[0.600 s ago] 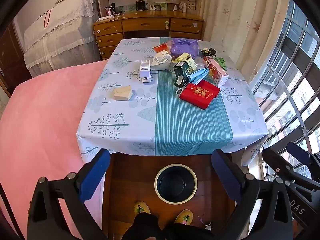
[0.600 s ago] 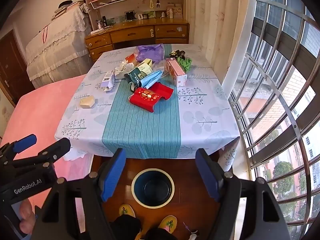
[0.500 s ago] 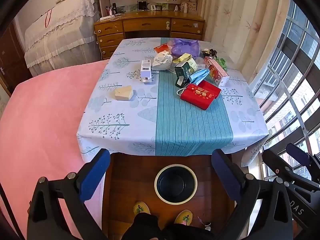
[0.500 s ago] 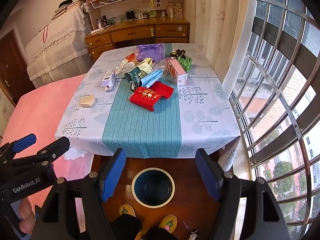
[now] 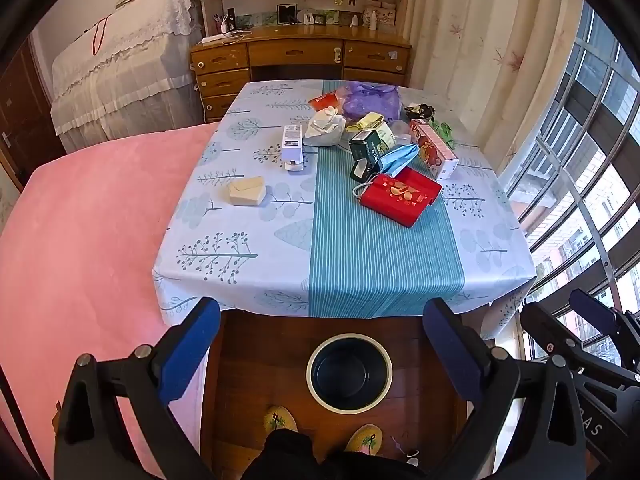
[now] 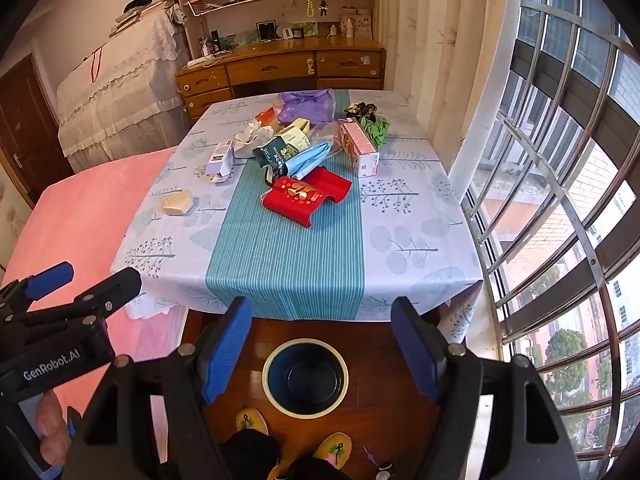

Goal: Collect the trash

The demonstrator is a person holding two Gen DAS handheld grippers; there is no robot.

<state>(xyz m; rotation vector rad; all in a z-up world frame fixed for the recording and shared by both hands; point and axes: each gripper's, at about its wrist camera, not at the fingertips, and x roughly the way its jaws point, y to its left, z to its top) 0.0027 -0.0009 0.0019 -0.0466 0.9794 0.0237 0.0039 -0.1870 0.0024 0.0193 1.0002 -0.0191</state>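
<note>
Both claws, left claw (image 5: 320, 344) and right claw (image 6: 320, 340), gape empty at frame bottom; trash pile (image 5: 380, 148) sits upper centre on the desk (image 5: 248, 256), well apart.

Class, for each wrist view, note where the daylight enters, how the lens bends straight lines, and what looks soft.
Left wrist view: daylight from the window on the right; table edges bow; black corners. Right wrist view: window bars curve strongly; wooden desk shows glare; nothing looks soft.

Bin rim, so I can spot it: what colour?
Cream rim, dark inside; clearest in left wrist view.
</note>
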